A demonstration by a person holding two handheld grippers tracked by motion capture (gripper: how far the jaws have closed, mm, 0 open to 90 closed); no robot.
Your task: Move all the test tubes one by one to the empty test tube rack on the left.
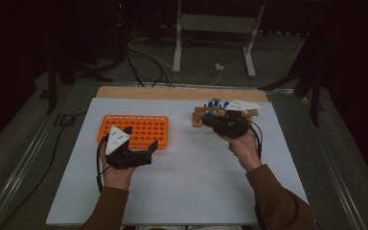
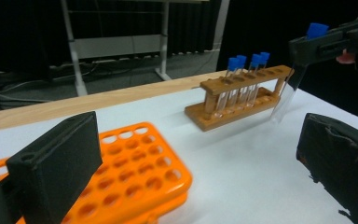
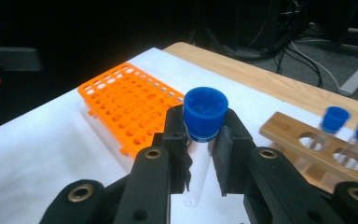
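Observation:
My right gripper (image 3: 204, 140) is shut on a clear test tube (image 3: 205, 113) just under its blue cap, and the tube hangs free above the white table top. Seen from the left gripper view, that tube (image 2: 290, 88) tilts beside the near end of a wooden rack (image 2: 242, 93), which holds several blue-capped tubes (image 2: 247, 63). My left gripper (image 2: 198, 149) is open with nothing between its jaws, at the right edge of an orange hole rack (image 2: 135, 172). From above, the orange rack (image 1: 139, 125) lies left and the wooden rack (image 1: 200, 118) right.
A white sheet (image 1: 187, 177) covers the table, and a bare wooden strip (image 1: 172, 92) runs along its far edge. Cables (image 1: 148, 60) and a metal stand (image 1: 215, 24) are on the floor beyond. The surroundings are dark.

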